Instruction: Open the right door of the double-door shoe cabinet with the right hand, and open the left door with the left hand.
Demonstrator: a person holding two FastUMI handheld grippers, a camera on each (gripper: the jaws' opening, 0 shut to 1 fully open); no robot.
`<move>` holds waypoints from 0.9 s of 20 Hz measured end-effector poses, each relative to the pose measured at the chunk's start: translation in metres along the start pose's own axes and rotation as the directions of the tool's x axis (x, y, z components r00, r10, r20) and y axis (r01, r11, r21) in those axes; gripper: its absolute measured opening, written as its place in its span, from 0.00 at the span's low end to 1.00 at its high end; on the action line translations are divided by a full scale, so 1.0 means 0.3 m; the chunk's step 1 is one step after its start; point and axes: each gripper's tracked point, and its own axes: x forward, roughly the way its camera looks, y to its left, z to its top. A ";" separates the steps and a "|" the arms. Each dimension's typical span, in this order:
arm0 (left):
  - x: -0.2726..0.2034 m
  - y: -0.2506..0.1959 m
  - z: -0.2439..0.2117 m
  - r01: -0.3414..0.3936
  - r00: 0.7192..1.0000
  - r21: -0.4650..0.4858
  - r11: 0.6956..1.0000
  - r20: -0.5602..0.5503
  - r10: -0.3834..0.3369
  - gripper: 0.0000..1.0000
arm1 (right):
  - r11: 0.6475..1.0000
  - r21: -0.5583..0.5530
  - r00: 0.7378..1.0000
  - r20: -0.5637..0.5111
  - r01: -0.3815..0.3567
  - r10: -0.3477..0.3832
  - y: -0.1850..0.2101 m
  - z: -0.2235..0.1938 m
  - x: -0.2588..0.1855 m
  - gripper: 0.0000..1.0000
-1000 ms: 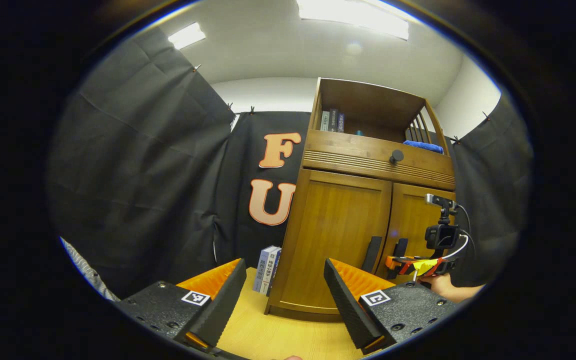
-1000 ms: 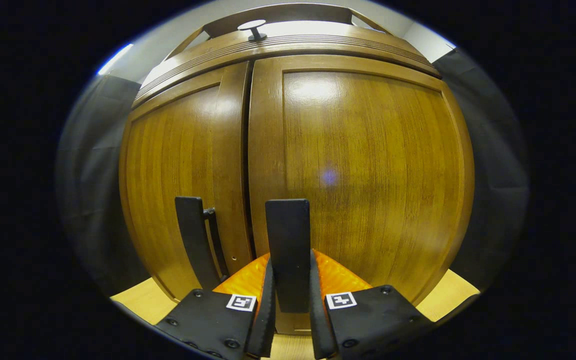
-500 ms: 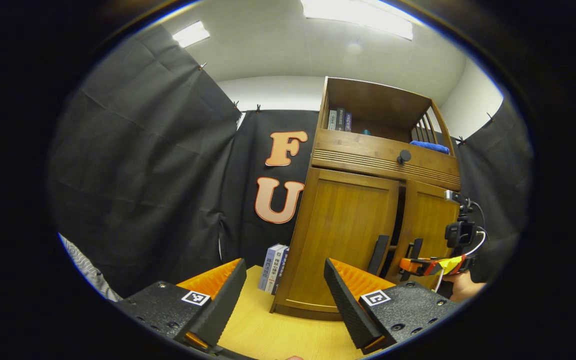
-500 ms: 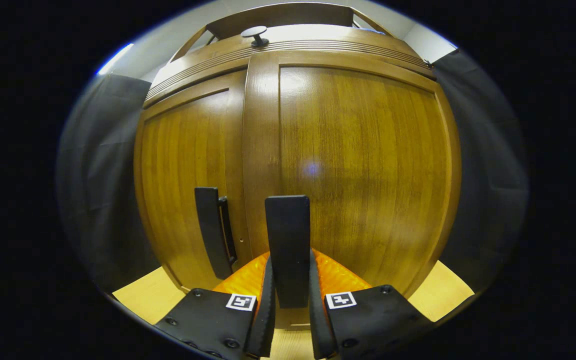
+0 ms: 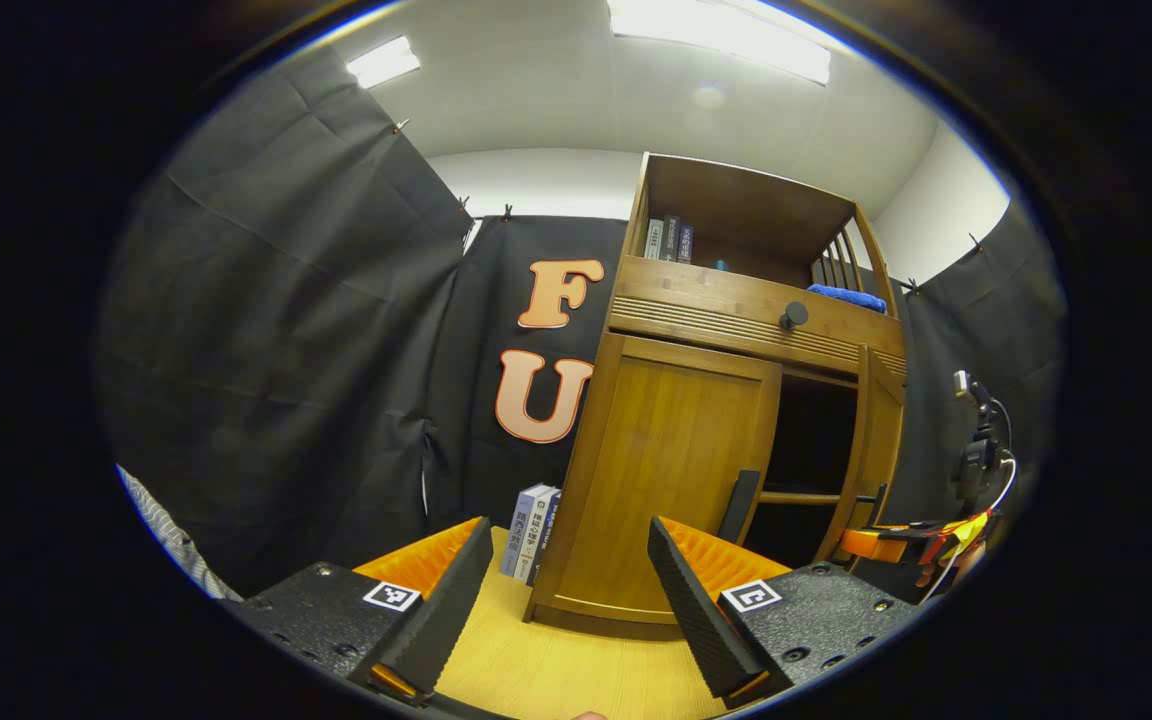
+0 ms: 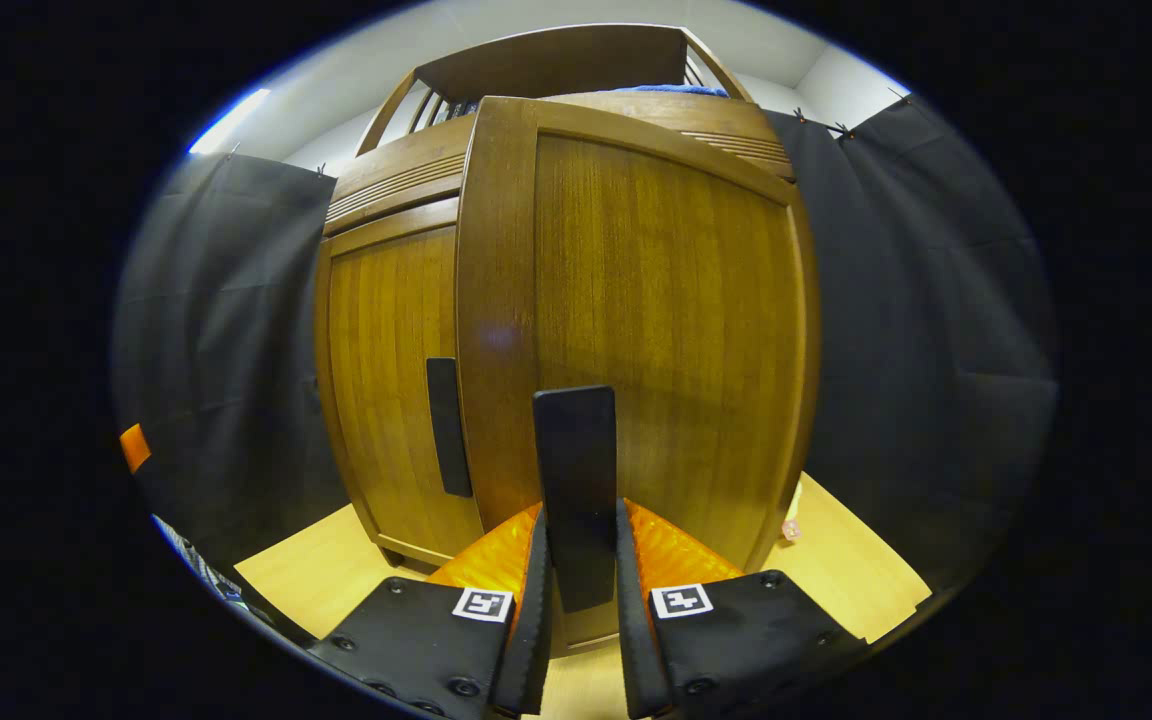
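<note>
Jaws of the right gripper (image 6: 579,610) are clamped on the right door's handle (image 6: 577,490), and the right door (image 6: 636,330) stands swung out from the shoe cabinet (image 5: 736,400). Left gripper (image 5: 566,590) hangs with jaws wide apart, short of the left door (image 5: 671,470), which is closed. Books (image 5: 531,532) lean beside the cabinet.

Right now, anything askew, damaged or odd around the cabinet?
Nothing stands out. The cabinet stands upright; its right door is swung open with the right claw shut on the door handle, as the task calls for. The left door is shut and flush. The books beside the cabinet stand upright.
</note>
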 end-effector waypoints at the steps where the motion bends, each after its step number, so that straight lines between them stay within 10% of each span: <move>1: 0.001 -0.011 -0.004 0.008 1.000 -0.004 1.000 -0.002 -0.008 0.98 | 1.000 0.000 1.000 0.004 0.005 -0.005 -0.017 0.004 -0.027 0.36; 18: 0.017 -0.114 -0.051 0.089 0.995 0.005 0.996 -0.036 -0.089 0.98 | 0.993 -0.002 0.993 0.010 0.118 -0.118 -0.257 -0.039 -0.290 0.32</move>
